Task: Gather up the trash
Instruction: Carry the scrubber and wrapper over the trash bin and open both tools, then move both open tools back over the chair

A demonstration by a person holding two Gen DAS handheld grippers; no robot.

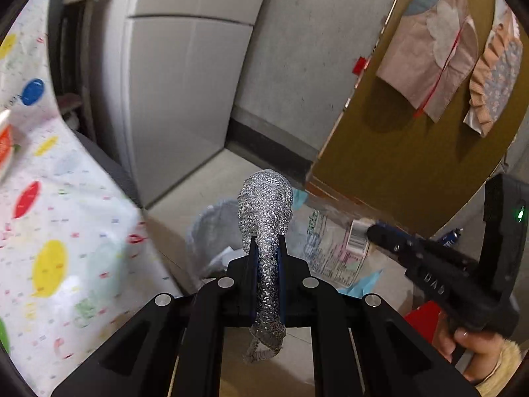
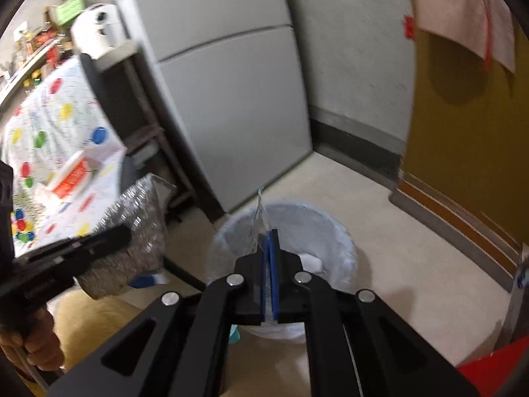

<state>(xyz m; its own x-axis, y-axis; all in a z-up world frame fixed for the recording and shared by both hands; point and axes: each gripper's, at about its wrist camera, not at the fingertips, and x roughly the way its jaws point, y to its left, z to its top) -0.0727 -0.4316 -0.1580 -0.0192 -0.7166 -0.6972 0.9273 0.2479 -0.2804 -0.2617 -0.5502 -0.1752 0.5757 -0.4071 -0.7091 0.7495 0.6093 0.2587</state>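
My left gripper [image 1: 267, 248] is shut on a silver foil bag [image 1: 266, 211], which stands up between its fingers; the bag also shows in the right wrist view [image 2: 139, 231]. My right gripper [image 2: 268, 241] is shut on a thin clear plastic wrapper [image 2: 259, 211], held just above a white bin lined with a plastic bag [image 2: 337, 235]. The bin shows in the left wrist view [image 1: 211, 228] behind the foil bag. The right gripper [image 1: 380, 231] also holds a printed wrapper [image 1: 334, 248] in the left wrist view.
A table with a dotted cloth [image 1: 49, 231] stands at the left, with a plate [image 1: 5, 145] on it. A grey cabinet [image 2: 231, 99] and a mustard board [image 1: 413, 132] with hung cloths stand behind. A red object [image 2: 496, 364] lies on the floor at the right.
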